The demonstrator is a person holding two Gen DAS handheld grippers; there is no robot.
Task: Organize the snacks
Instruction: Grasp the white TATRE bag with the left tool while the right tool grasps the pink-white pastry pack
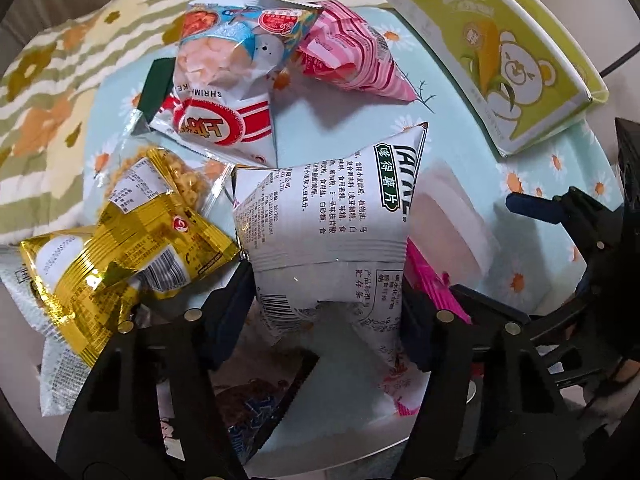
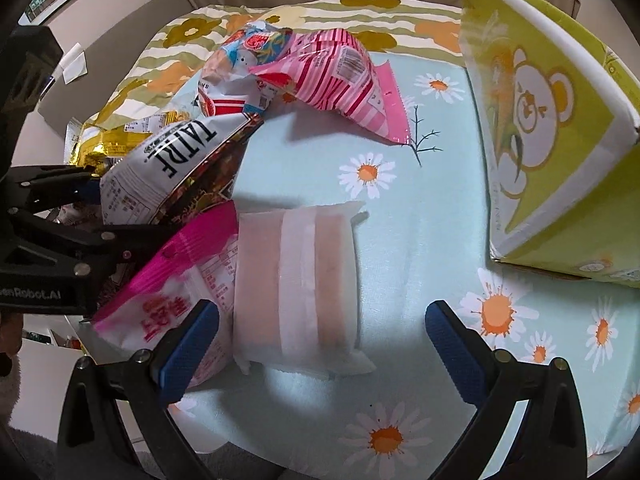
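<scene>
My left gripper [image 1: 326, 316] is shut on a white chip bag [image 1: 328, 216], its pads pinching the bag's lower half from both sides. The same bag [image 2: 160, 160] shows at the left of the right wrist view, tilted in that gripper. My right gripper [image 2: 320, 344] is open and points down at a pale pink wrapped snack [image 2: 296, 280]. The snack lies flat on the cloth between the fingers, nearer the left one, and neither pad touches it. A magenta and white packet [image 2: 180, 280] lies against the snack's left side.
A green and yellow carton [image 2: 552, 140] with a bear print stands at the right on the daisy-print cloth [image 2: 400, 200]. A pink striped bag [image 1: 352, 52], a shrimp cracker bag [image 1: 224, 60] and gold packets [image 1: 120, 248] are heaped at the left and back.
</scene>
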